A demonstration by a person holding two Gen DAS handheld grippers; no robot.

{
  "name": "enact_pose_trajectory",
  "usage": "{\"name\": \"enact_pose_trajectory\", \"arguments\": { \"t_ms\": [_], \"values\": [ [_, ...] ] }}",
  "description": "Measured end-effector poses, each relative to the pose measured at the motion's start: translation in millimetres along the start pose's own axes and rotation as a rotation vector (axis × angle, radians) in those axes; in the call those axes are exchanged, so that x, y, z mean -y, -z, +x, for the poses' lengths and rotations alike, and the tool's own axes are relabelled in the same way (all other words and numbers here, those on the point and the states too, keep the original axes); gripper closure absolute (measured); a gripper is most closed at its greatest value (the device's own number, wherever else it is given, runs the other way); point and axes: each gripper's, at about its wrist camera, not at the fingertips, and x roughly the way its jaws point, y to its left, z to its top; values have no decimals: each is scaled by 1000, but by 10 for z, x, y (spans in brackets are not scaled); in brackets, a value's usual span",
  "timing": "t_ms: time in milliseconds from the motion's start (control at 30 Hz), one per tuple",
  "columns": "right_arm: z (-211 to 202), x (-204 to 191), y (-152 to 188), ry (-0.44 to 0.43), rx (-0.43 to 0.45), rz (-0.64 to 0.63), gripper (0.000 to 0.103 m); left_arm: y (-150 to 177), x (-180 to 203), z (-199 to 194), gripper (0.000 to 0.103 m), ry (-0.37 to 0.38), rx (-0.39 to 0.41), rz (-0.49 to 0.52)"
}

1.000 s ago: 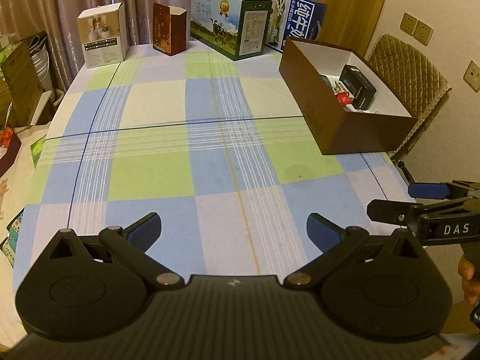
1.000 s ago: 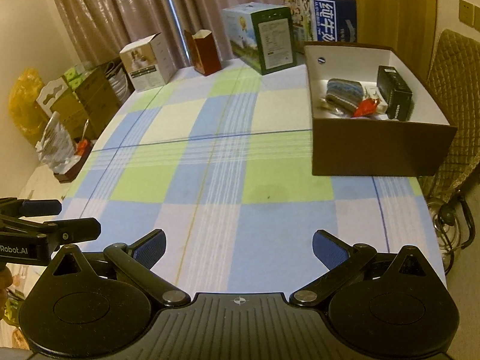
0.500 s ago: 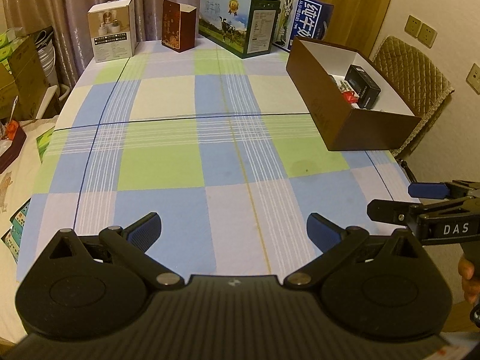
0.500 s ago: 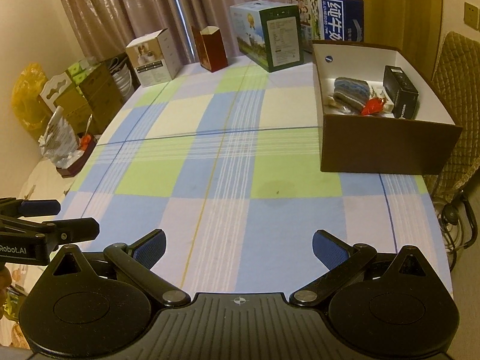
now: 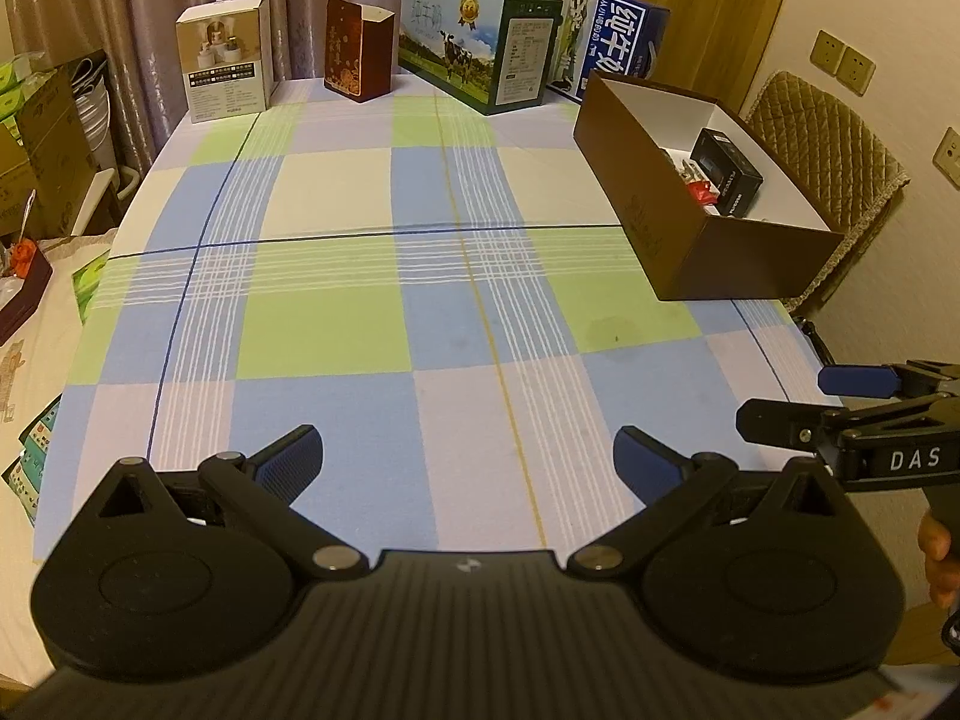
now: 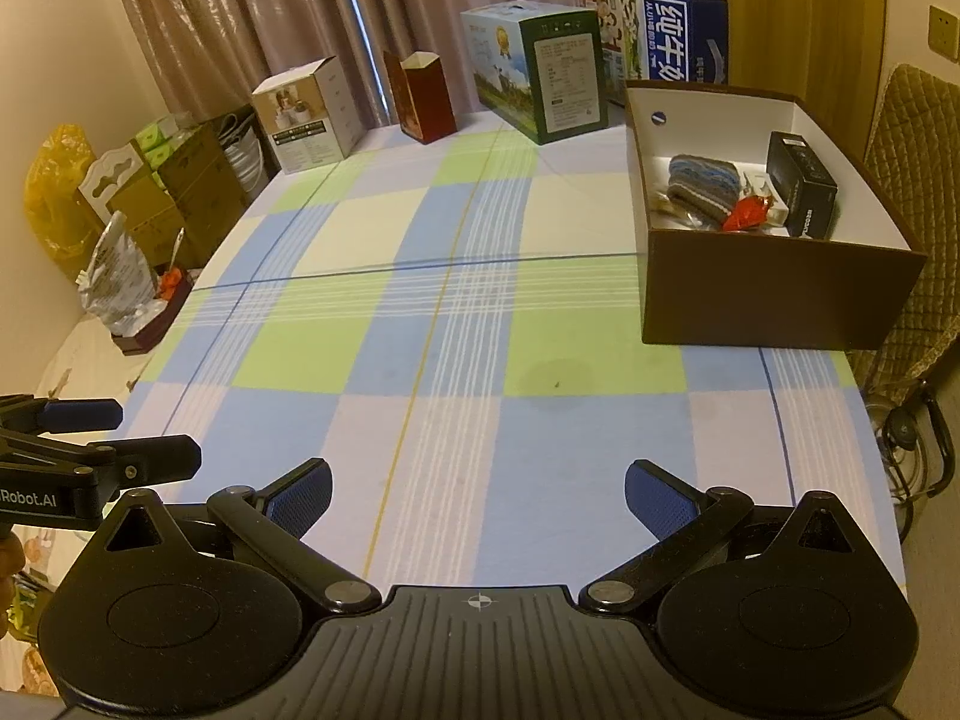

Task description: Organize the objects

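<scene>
**Both grippers empty, loose items already boxed**

Nearest, the left gripper [image 5: 468, 456] hangs over the near edge of the surface [image 5: 336, 324] with its blue ribbed pads spread wide and nothing between them. The right gripper [image 6: 477, 489] stands just beside it, equally wide and equally empty. Under them lies a soft checked cloth in blue, green and cream squares, bare through the middle apart from a faint round stain.

Further off, on the right side, the brown box [image 6: 774, 300], a stiff open carton with a white lining, holds a striped knitted piece [image 6: 705, 183], a crinkled red wrapper [image 6: 747, 213] and a small black carton [image 6: 801, 183]. By my reading, the gathering is largely done.

Along the far edge four printed cardboard cartons stand upright: a white one [image 5: 225, 60], a dark red one with an open top [image 5: 357, 51], a green milk case [image 5: 480, 39] and a blue milk case [image 5: 606, 39]. Whether these are meant to be tidied cannot be told.
</scene>
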Motion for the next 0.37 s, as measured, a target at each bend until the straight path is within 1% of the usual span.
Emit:
{"name": "enact_pose_trajectory", "arguments": {
  "t_ms": [367],
  "values": [
    [29, 54, -41, 6, -6, 4, 2, -48, 30, 59, 1, 6, -2, 4]
  ]
}}
